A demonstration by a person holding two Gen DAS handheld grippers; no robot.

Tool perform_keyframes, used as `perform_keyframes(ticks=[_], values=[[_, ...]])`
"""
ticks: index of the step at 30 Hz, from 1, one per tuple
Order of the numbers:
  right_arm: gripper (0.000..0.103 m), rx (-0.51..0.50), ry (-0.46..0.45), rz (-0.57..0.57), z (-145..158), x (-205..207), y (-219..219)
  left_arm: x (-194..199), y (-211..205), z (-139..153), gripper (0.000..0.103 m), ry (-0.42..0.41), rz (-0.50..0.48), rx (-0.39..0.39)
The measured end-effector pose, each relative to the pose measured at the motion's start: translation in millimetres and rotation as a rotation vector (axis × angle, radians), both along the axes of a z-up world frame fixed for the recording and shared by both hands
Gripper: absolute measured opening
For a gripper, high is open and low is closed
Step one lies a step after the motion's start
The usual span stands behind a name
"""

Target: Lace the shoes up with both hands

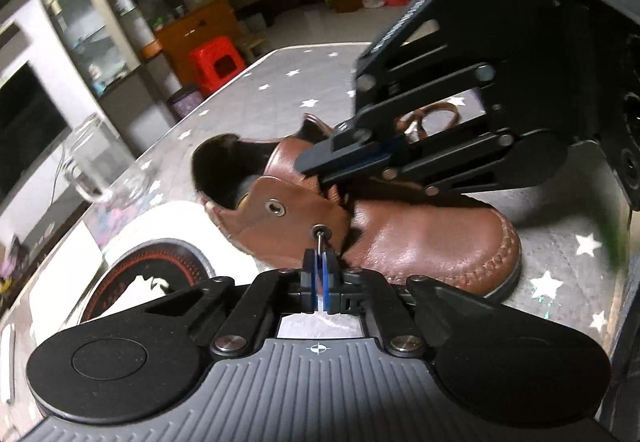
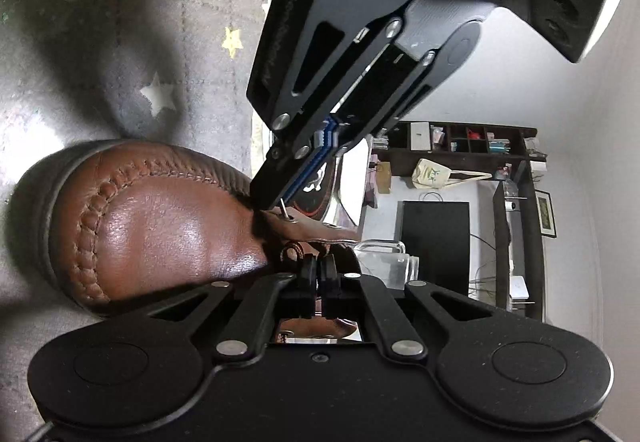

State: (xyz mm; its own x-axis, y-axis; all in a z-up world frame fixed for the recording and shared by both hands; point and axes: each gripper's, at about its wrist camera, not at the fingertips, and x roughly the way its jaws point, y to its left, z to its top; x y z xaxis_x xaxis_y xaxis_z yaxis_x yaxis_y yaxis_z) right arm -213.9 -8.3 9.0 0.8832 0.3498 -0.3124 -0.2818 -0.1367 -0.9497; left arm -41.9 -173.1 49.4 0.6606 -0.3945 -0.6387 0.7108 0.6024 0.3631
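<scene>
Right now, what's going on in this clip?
A person is lacing a brown leather shoe on a star-patterned table with two handheld grippers. The left gripper is shut on the lace's metal tip, which sits at the lower eyelet. The right gripper is closed at the shoe's tongue, apparently on the lace.

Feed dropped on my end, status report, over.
Left gripper shut on lace tip at the front eyelet. Right gripper shut on the lace at the shoe tongue. Nothing blocking.
</scene>
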Motion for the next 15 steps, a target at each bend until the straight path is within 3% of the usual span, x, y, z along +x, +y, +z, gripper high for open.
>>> perform_keyframes(ticks=[4,15], values=[[0.021,0.031,-0.017,-0.022,6.2,-7.3,-1.6,-11.1,5.5,8.4,0.002,-0.073,0.059,0.024],[0.024,0.150,0.043,-0.106,12.6,-45.3,-5.2,-45.2,42.9,52.4,0.002,-0.282,0.269,0.019]])
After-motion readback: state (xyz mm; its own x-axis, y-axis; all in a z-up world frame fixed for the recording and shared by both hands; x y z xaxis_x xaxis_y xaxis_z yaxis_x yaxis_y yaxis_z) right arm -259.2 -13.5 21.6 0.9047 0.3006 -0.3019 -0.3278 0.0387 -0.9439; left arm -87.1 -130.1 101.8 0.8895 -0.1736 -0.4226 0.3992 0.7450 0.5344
